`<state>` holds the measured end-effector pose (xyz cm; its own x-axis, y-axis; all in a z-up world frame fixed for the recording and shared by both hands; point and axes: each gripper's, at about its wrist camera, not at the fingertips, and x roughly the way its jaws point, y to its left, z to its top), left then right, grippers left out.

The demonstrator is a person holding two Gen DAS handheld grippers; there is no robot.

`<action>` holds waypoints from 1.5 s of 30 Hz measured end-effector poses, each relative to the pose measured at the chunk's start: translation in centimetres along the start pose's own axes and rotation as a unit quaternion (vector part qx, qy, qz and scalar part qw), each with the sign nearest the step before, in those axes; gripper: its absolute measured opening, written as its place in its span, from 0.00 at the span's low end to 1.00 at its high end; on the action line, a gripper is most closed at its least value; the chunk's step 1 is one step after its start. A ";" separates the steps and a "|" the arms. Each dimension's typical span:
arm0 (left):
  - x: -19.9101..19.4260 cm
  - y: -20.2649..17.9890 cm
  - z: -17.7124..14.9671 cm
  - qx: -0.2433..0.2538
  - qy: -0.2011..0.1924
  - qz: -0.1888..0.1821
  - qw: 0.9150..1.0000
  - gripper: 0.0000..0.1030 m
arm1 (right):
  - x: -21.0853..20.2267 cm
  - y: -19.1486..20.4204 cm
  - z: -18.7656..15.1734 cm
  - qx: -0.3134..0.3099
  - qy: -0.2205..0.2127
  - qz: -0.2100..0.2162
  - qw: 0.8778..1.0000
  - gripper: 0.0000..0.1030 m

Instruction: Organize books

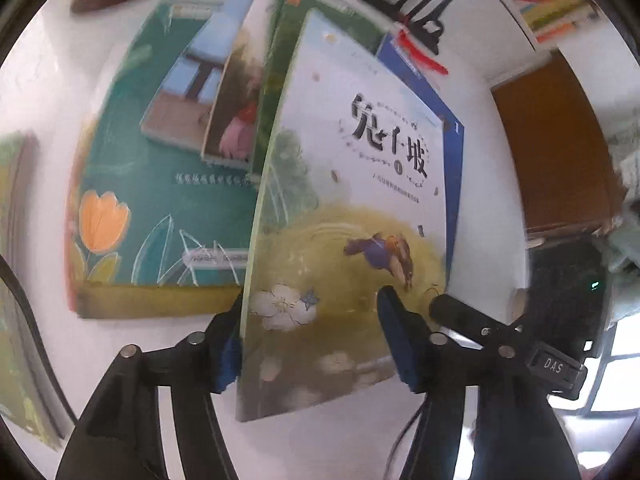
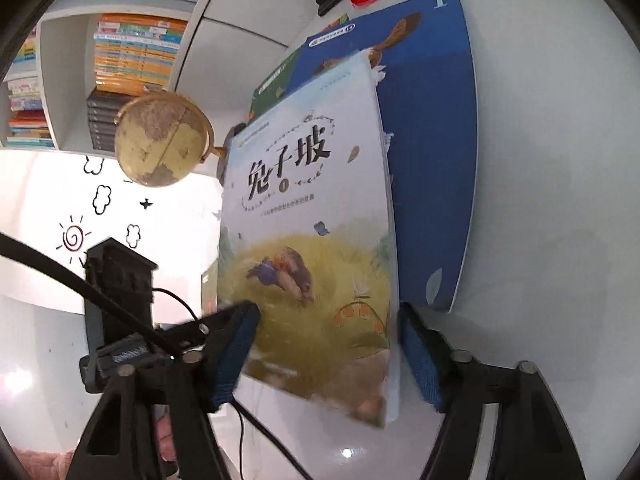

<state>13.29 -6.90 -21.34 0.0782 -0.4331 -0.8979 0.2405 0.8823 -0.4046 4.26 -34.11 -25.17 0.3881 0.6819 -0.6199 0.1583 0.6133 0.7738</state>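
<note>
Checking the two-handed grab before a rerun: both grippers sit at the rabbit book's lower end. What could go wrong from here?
1. Neither the left gripper nor the right gripper shows a clearly firm hold on the book; it could slip or topple onto the blue book.
2. Both grippers crowd the same end and may collide.
3. The globe is near; a swing could knock it.

A white table (image 2: 552,208) takes even, soft light. Behind it a white shelf unit (image 2: 68,80) holds stacked volumes in open compartments. A tan globe (image 2: 160,140) stands before a bright white wall (image 2: 44,200) with cloud and sun doodles. A brown wooden panel (image 1: 556,152) adjoins a bright window (image 1: 620,376).
</note>
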 end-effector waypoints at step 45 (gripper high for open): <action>-20.0 15.4 -7.6 -0.073 -0.223 0.041 0.971 0.28 | 11.5 27.1 -7.9 -0.329 0.077 0.008 0.941 0.14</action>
<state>8.04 16.76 -10.94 0.5096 -0.3691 -0.7772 0.0782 0.9195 -0.3853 5.89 -6.48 -12.33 0.2413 0.7122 -0.6592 -0.4632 0.6814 0.5667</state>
